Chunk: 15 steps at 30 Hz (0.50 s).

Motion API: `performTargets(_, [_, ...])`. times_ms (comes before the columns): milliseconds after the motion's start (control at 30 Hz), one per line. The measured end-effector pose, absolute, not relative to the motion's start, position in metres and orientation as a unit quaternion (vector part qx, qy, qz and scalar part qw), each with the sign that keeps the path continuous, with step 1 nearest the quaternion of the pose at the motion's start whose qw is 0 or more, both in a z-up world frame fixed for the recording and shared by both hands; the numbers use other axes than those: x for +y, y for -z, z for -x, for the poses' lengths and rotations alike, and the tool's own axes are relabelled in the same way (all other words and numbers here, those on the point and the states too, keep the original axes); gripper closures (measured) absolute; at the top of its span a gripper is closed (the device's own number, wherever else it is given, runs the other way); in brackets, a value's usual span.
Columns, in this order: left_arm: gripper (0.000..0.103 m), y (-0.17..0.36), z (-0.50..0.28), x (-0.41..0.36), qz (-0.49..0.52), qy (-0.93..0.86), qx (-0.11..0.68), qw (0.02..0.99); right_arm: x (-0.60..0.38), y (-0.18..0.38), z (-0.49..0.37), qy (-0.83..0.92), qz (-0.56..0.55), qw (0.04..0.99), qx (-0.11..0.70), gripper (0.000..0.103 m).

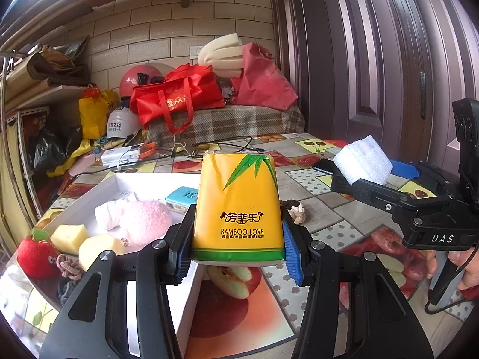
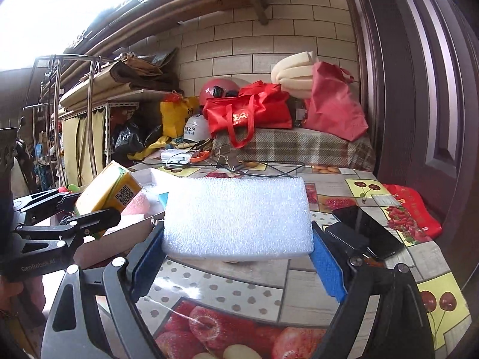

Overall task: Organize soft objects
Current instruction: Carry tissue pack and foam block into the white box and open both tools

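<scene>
The left gripper [image 1: 236, 251] is clamped on a yellow tissue pack [image 1: 236, 206], its blue pads [image 1: 292, 254] pressing the pack's two long sides near the lower end. The pack stands upright between the fingers, lifted clear of the counter [image 1: 323, 209], and hangs over the near right corner of a shallow white tray [image 1: 119, 179]. The gripper points slightly downward, toward the far wall.

The right gripper [image 2: 238, 257] is clamped across a white foam pad [image 2: 236, 218], which lies flat and wide between its blue pads and is also held off the counter. In the left wrist view this gripper comes in from the right, tilted a little down, with the fingers of the person's hand [image 1: 458, 266] wrapped round its handle at the right edge.

In the tray lie a pink plush toy [image 1: 140, 218], two yellow sponge blocks [image 1: 70, 237] and a teal packet [image 1: 182, 196]. A red strawberry plush [image 1: 36, 254] and a hair tie [image 1: 69, 266] sit at the tray's near left edge. A small knotted rope toy [image 1: 296, 211] rests on the counter just right of the tissue pack.

A dark phone [image 2: 368, 233] lies on the counter just right of the right gripper. The stretch of counter between the two grippers is open; cables and small devices crowd the far edge, and a door closes off the right side.
</scene>
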<state>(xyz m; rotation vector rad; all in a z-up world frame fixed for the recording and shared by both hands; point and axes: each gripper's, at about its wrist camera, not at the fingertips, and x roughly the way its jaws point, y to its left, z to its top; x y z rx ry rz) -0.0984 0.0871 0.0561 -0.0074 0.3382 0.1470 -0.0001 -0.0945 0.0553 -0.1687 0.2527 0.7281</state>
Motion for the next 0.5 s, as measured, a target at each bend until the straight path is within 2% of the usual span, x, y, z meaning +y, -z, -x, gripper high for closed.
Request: performTargets(500, [0.052, -0.050, 0.124, 0.164, 0.013, -0.170, 0.180, 0.969, -0.037, -0.048, 0.020, -0.418, 0.118, 0.892, 0.124, 0.014])
